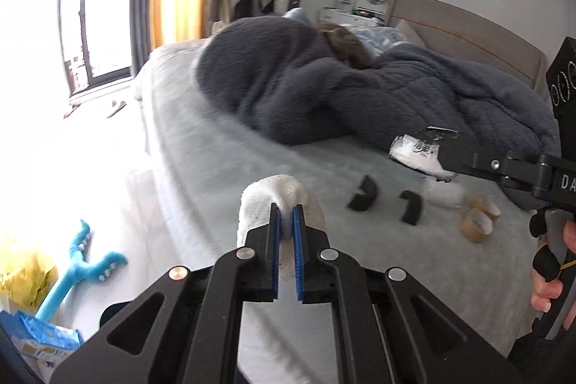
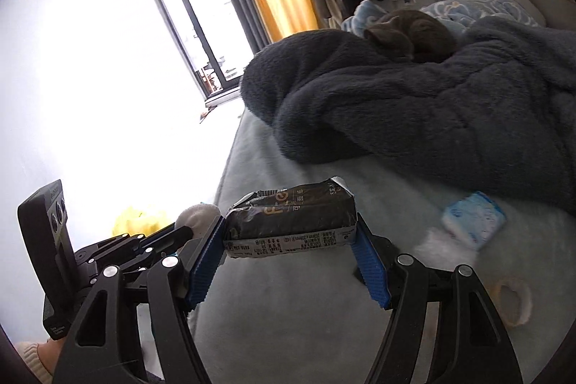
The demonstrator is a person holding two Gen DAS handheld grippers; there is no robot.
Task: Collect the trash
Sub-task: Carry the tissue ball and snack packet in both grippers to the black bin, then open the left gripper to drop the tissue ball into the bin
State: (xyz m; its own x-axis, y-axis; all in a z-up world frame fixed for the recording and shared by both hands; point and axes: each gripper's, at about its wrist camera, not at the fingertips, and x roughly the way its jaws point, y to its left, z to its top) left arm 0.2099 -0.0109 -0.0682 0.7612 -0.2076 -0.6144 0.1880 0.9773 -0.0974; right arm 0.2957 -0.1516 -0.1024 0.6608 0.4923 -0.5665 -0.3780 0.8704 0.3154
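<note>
A white wad [image 1: 282,204] is pinched in the closed left gripper [image 1: 287,222] and a dark packet [image 2: 291,222] is clamped end to end in the right gripper [image 2: 289,261], both carried above the bed [image 1: 223,146]. The wad, gripped only at its edge, could be dropped if jolted. No bin can be seen; the floor at nine o'clock is washed out by glare.

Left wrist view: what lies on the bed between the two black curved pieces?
Nothing. In the left wrist view, only bare pale bed cover shows between the left black piece and the right black piece.
</note>
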